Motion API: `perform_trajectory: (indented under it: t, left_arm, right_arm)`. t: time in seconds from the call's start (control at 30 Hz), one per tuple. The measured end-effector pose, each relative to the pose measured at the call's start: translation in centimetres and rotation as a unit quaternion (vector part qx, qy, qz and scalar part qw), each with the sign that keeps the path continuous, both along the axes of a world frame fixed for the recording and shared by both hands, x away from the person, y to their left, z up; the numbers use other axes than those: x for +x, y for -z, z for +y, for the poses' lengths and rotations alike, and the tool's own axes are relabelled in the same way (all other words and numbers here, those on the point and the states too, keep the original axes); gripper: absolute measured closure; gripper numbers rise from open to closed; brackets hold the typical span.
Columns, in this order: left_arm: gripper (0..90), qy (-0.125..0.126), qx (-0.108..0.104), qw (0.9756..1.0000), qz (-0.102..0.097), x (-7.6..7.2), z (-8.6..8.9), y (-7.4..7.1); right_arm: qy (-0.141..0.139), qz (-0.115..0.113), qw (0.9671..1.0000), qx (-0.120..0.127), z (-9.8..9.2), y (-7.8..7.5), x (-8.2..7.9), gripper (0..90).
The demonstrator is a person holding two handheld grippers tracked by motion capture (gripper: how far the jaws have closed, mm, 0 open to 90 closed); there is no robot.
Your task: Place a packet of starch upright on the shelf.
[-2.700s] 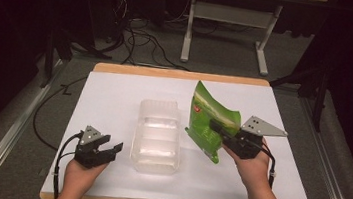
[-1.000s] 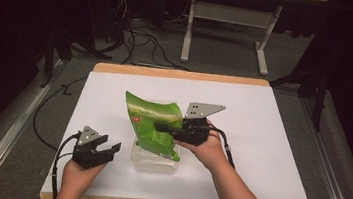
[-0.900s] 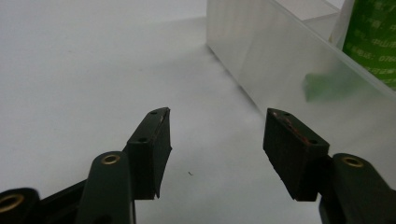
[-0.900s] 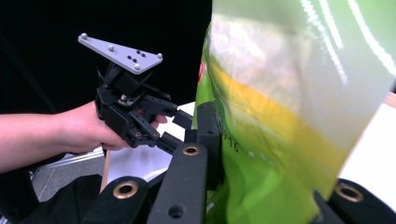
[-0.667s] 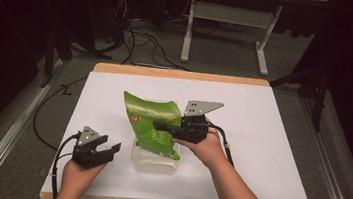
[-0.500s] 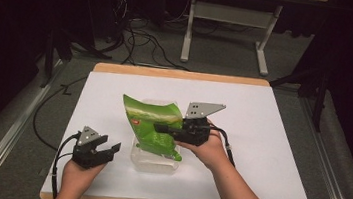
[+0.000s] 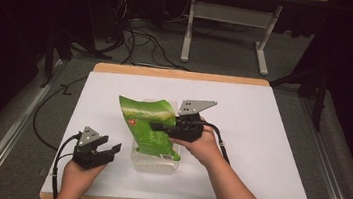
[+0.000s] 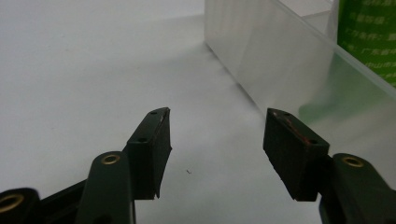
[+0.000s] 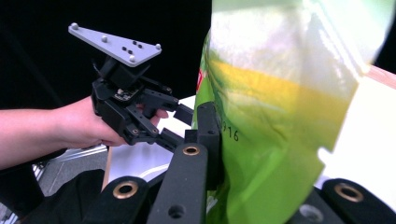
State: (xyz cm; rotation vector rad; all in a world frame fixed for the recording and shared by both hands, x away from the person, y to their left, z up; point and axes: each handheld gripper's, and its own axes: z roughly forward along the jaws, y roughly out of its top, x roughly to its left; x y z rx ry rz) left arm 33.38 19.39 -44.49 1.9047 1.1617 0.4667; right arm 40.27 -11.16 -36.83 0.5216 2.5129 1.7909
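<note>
My right gripper (image 7: 154,125) is clamped on the crinkled green foil snack bag (image 7: 148,126), pinching it at its right edge about halfway up. The bag stands nearly upright, leaning a little to the left as seen from above, with its lower end down inside the clear rectangular plastic container (image 7: 155,161) that sits on the white table top (image 7: 270,140). In the right gripper view the bag (image 9: 280,116) runs up between my two black jaws, which press in on it from either side, and it rises well above them.

My left gripper (image 7: 108,149) rests low on the table, to the left of the container and just short of it, with its jaws spread wide and nothing between them. In the left gripper view the frosted wall of the container (image 8: 280,70) runs along just beyond the right-hand jaw, the green of the bag showing through it, and bare table lies in the gap between the pads.
</note>
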Motion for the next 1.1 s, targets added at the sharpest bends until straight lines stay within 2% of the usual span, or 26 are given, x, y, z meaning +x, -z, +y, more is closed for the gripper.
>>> perform_trajectory:
  t: [0.23,0.33,0.47,0.57,0.6,0.7,0.8,0.87,0.9,0.93,0.97,1.0,1.03,1.1]
  left_arm:
    - [42.0,0.005,0.001,1.0000,0.002,-0.1,-0.2,0.0]
    - [42.4,0.010,0.001,0.9999,0.004,-0.1,-0.4,0.0]
    - [43.9,0.016,-0.004,0.9999,0.005,-0.2,-0.7,0.0]
    - [47.1,0.028,-0.016,0.9994,0.010,-0.2,-1.0,0.1]
    - [49.3,0.031,-0.017,0.9993,0.011,-0.2,-1.1,0.1]
    - [54.8,0.042,-0.020,0.9988,0.012,-0.3,-1.5,0.1]
    - [63.9,0.050,-0.032,0.9981,0.014,-0.3,-1.9,0.1]
    - [71.4,0.052,-0.042,0.9977,0.013,-0.4,-2.1,0.0]
    - [75.6,0.052,-0.042,0.9977,0.013,-0.4,-2.1,0.0]
    - [75.6,0.053,-0.046,0.9974,0.014,-0.4,-2.2,0.0]
    - [80.5,0.054,-0.046,0.9974,0.014,-0.4,-2.3,0.0]
    - [86.6,0.059,-0.043,0.9972,0.017,-0.4,-2.6,0.1]
    - [88.4,0.060,-0.044,0.9970,0.019,-0.4,-2.7,0.1]
    - [90.0,0.064,-0.047,0.9967,0.020,-0.4,-3.0,0.2]
  right_arm:
    - [0.006,-0.011,0.9998,-0.014,0.4,0.5,-0.1,88.7]
    - [0.013,-0.013,0.9993,-0.033,0.8,1.1,-0.2,87.1]
    - [0.025,-0.009,0.9995,-0.017,0.6,1.6,-0.4,83.0]
    - [0.056,-0.015,0.9983,-0.006,0.0,1.4,-1.0,73.4]
    - [0.077,-0.020,0.9969,0.000,-0.8,1.1,-1.4,68.9]
    - [0.114,-0.035,0.9928,-0.012,-2.1,0.7,-2.2,66.0]
    - [0.147,-0.043,0.9882,-0.005,-3.9,0.6,-3.3,66.7]
    - [0.172,-0.051,0.9837,-0.015,-5.0,0.7,-4.3,68.7]
    - [0.172,-0.051,0.9837,-0.015,-5.0,0.7,-4.3,68.7]
    - [0.178,-0.051,0.9824,-0.022,-5.4,0.9,-4.6,70.3]
    - [0.184,-0.047,0.9812,-0.032,-5.8,1.3,-4.9,74.9]
    - [0.189,-0.036,0.9804,-0.043,-6.1,1.9,-5.3,83.2]
    - [0.193,-0.029,0.9793,-0.053,-6.1,2.4,-5.5,87.5]
    - [0.195,-0.023,0.9786,-0.062,-6.1,2.8,-5.7,90.0]
